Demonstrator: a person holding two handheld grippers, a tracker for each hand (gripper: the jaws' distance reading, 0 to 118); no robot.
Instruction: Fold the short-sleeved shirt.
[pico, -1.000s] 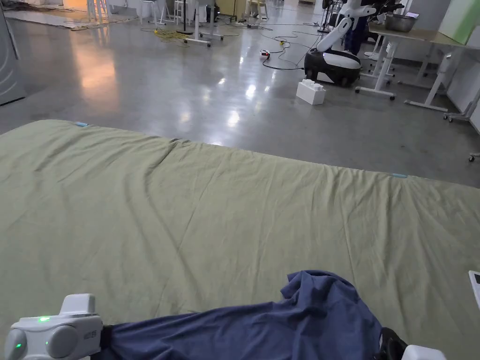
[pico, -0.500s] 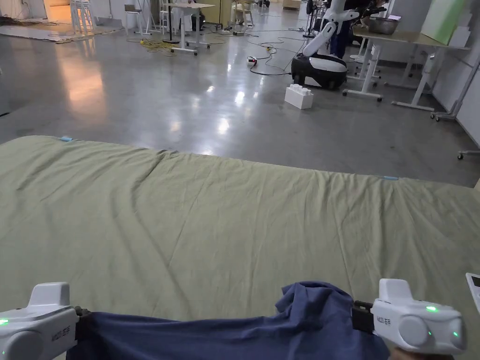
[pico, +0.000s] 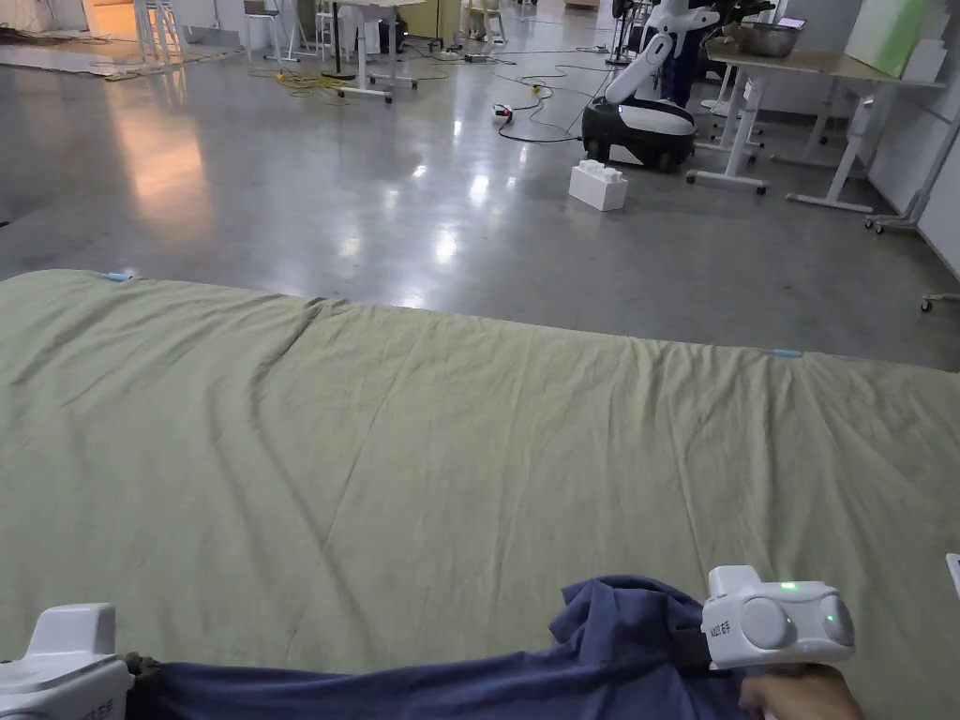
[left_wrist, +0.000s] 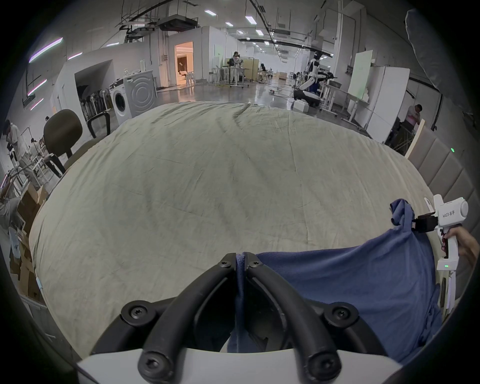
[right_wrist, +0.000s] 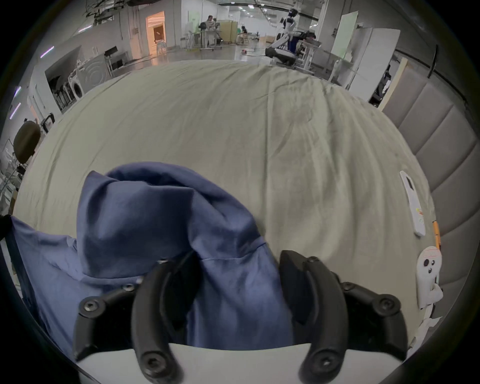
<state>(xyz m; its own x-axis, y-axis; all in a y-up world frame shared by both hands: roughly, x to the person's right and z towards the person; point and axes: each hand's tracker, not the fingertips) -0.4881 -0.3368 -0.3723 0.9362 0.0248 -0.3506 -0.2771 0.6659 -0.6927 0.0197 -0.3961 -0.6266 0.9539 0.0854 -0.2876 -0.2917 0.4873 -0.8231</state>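
Right tool (pico: 694, 647) lower, blue shirt (pico: 525, 675) still stretched

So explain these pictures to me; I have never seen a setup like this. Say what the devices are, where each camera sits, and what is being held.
There is no robot here. A person holds two hand-held tongs, one in each hand. One picture comes from a camera on the person's head; the other two come from cameras riding on each pair of tongs. A green sheet covers the bed. The left tongs are shut on an edge of a blue shirt. The right tongs have shirt cloth between their jaws, which stand apart. The shirt stretches between them, low over the sheet.
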